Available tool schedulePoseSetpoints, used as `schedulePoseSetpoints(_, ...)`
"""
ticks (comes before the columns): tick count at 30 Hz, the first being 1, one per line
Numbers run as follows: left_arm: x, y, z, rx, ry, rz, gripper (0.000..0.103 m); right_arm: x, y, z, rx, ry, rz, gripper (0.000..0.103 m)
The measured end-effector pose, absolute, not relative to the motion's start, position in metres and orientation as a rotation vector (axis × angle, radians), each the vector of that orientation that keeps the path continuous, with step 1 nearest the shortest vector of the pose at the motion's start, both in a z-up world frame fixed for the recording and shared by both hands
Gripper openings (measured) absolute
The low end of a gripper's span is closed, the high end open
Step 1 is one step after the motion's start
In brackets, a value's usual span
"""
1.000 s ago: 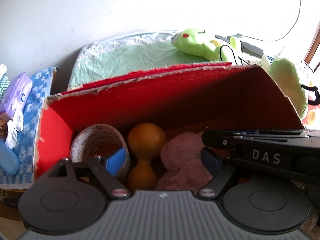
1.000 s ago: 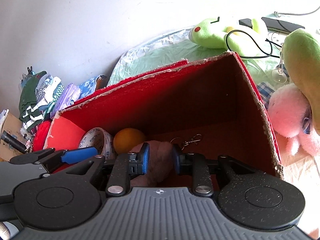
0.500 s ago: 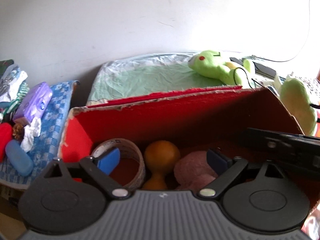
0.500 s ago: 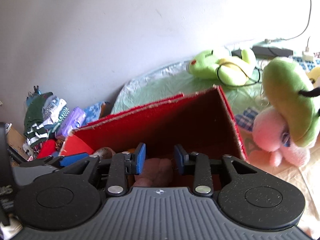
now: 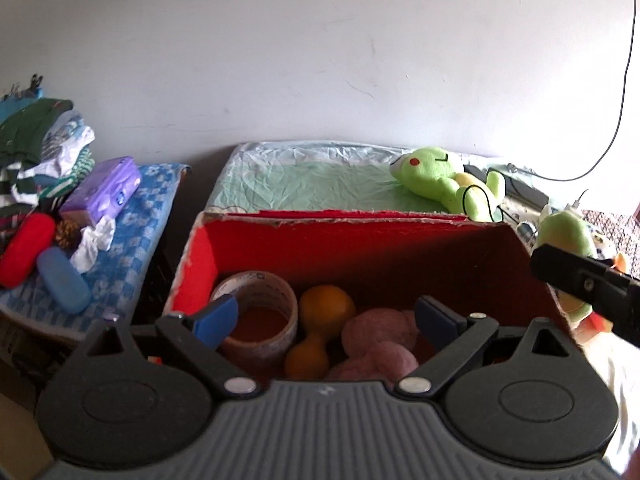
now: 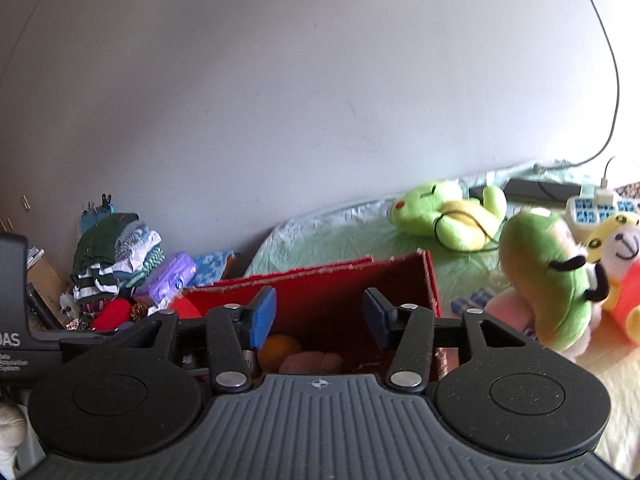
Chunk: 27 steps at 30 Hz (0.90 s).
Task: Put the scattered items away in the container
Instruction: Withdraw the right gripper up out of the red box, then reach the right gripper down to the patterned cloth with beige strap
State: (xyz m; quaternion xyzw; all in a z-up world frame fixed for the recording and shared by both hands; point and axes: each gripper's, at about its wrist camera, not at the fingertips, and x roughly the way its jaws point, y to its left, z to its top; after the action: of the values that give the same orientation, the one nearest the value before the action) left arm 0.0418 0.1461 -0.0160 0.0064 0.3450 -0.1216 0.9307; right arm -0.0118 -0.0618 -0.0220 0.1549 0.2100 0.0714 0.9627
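Observation:
The red cardboard box (image 5: pixel 400 248) stands on the bed and holds a roll of tape (image 5: pixel 256 304), an orange dumbbell toy (image 5: pixel 320 328) and a pink plush (image 5: pixel 380 336). My left gripper (image 5: pixel 324 316) is open and empty, above the box's near side. My right gripper (image 6: pixel 318 314) is open and empty, raised in front of the box (image 6: pixel 320 292); the dumbbell toy (image 6: pixel 278 350) and pink plush (image 6: pixel 312 362) show between its fingers. The right gripper's body shows at the right edge of the left wrist view.
A green frog plush (image 6: pixel 444 212) lies behind the box. A green plush (image 6: pixel 548 276), a pink plush (image 6: pixel 508 312) and a yellow-red plush (image 6: pixel 624 264) lie to its right. Folded clothes (image 5: pixel 40 156), a purple tissue pack (image 5: pixel 104 192) and glasses cases (image 5: pixel 24 248) lie at the left.
Both grippers have lifted up and back from the box. The right gripper's jaws have opened wider. The box contents stayed in place.

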Motion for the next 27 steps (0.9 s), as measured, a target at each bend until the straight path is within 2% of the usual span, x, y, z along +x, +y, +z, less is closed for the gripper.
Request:
schedulePoseSetpoints(5,0.013,0.149,-0.009,0.042,0.685,-0.217,0.097,-0.024,-0.067,-0.024,0.308,0.415,0.219,0.052)
schedulePoseSetpoints(8,-0.008,0.151,-0.011,0.045,0.702,-0.247,0.097,-0.033,-0.072,-0.028,0.287,0.419,0.272,0.049)
schedulePoseSetpoints(18,-0.049,0.161,-0.057,-0.081,0.934,-0.34,0.096,-0.042,-0.093,-0.063,0.358,0.623,0.403,0.048)
schedulePoseSetpoints(27,-0.063,0.133,-0.067,-0.027,0.955,-0.445,0.096,-0.054,-0.103,-0.061,0.376,0.575,0.492,0.044)
